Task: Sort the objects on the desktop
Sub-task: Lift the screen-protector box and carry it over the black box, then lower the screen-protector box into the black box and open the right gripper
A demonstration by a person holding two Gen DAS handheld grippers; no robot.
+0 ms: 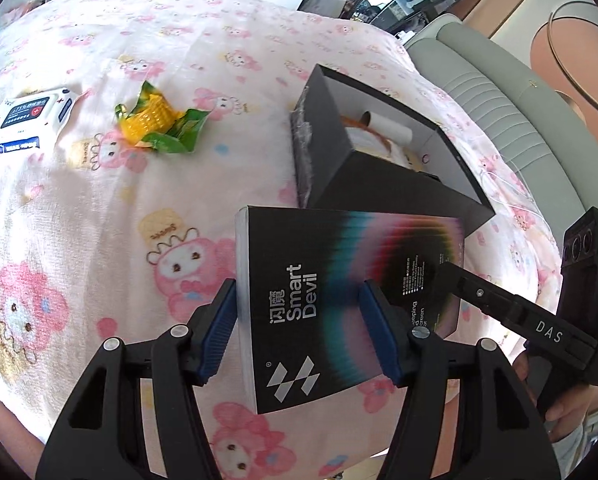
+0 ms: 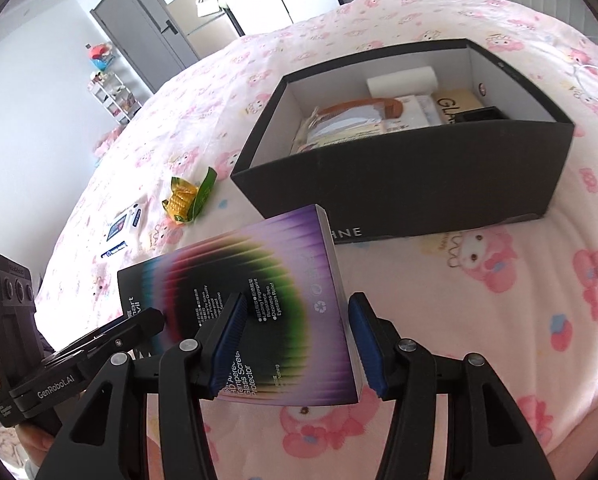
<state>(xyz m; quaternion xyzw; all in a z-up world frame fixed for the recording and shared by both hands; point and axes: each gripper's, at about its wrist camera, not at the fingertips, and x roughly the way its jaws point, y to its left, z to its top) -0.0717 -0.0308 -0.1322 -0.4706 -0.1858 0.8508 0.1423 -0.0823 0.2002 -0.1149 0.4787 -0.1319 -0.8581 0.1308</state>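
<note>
A flat black screen-protector box with a rainbow swirl [image 1: 339, 304] is held between both grippers above the pink bedspread. My left gripper [image 1: 299, 328] grips its near-left end, its blue pads [image 1: 223, 328] against the box's edges. My right gripper [image 2: 295, 344] grips the other end [image 2: 283, 312], pads [image 2: 365, 344] on its sides. A black open storage box [image 2: 399, 196] stands just beyond, holding a white roll [image 2: 403, 78] and several packets. It also shows in the left wrist view [image 1: 363, 176].
A yellow and green snack wrapper [image 1: 155, 124] and a white wet-wipes pack [image 1: 31, 114] lie on the bedspread to the left. A grey padded headboard [image 1: 491, 92] runs along the right. A white cable [image 2: 591, 80] lies behind the storage box.
</note>
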